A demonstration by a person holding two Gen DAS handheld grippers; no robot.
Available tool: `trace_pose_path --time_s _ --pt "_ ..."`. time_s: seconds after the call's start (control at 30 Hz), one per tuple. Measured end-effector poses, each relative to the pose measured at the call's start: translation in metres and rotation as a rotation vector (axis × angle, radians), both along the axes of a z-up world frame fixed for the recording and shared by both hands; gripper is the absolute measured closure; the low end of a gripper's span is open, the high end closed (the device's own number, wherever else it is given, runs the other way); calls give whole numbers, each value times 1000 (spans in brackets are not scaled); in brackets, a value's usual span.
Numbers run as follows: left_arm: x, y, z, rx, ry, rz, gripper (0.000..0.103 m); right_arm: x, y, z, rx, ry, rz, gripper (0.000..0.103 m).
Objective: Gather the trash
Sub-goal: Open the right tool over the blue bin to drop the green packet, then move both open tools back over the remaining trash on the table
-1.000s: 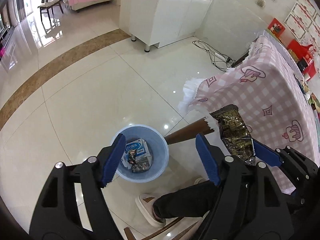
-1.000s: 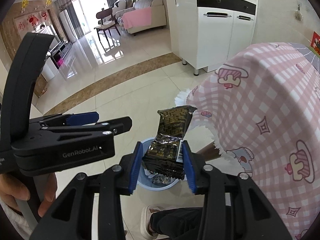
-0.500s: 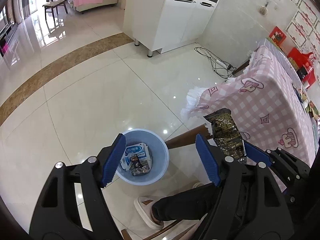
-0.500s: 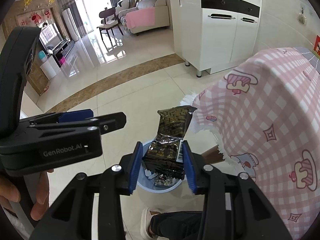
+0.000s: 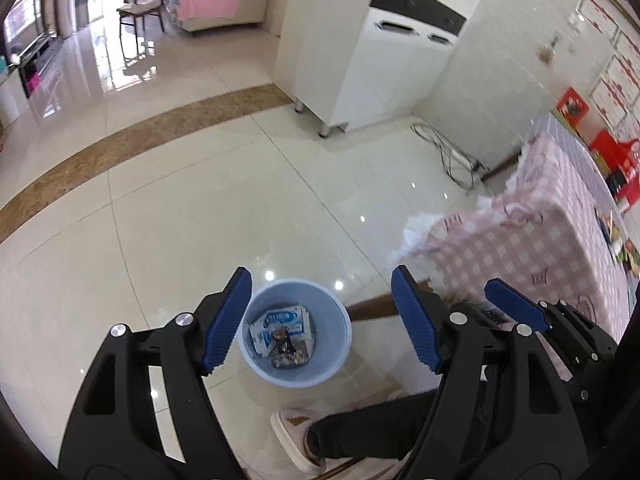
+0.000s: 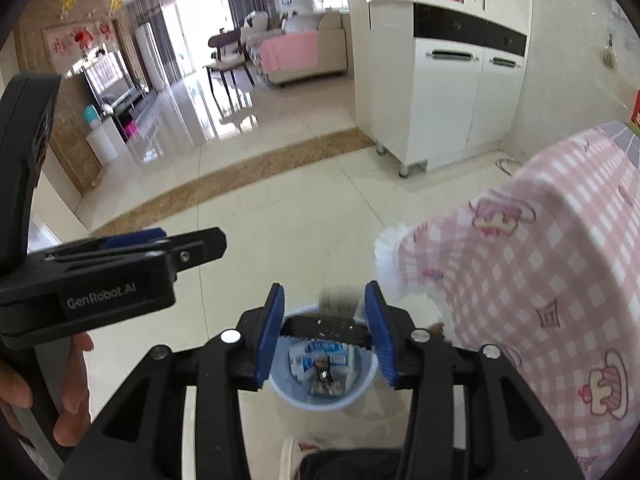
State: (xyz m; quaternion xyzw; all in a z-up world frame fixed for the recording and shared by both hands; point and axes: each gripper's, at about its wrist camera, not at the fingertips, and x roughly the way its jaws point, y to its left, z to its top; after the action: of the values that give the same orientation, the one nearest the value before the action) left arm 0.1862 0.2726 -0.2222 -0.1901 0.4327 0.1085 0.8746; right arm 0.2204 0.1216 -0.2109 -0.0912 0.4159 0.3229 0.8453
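A light blue trash bin stands on the tiled floor below both grippers, with a blue-white carton and dark wrappers inside; it also shows in the right wrist view. My left gripper is open and empty above the bin. My right gripper has its jaws spread, and the dark foil snack wrapper lies blurred between them, tipped flat over the bin mouth. Whether the pads still touch it I cannot tell. In the left wrist view only the right gripper's blue finger shows.
A table with a pink checked cloth stands close on the right, its wooden leg beside the bin. The person's slippered foot is just in front of the bin. A white cabinet and floor cables lie farther back.
The right gripper's jaws have spread apart and the foil wrapper, held upright before, has tipped down flat over the bin. Both grippers rose higher above the floor.
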Motion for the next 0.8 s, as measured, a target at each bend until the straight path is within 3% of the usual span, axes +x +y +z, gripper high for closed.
trace_pose_path --time_s 0.1,0.43,0.8 --pt "1 4 5 -4 -14 10 31 4 4 4 10 -32 -16 41" --pt "2 -10 10 -1 -19 -31 31 4 -17 11 30 -22 -59 41" --pt "10 -53 52 29 -99 -144 31 -1 -78 59 75 -107 -174 41"
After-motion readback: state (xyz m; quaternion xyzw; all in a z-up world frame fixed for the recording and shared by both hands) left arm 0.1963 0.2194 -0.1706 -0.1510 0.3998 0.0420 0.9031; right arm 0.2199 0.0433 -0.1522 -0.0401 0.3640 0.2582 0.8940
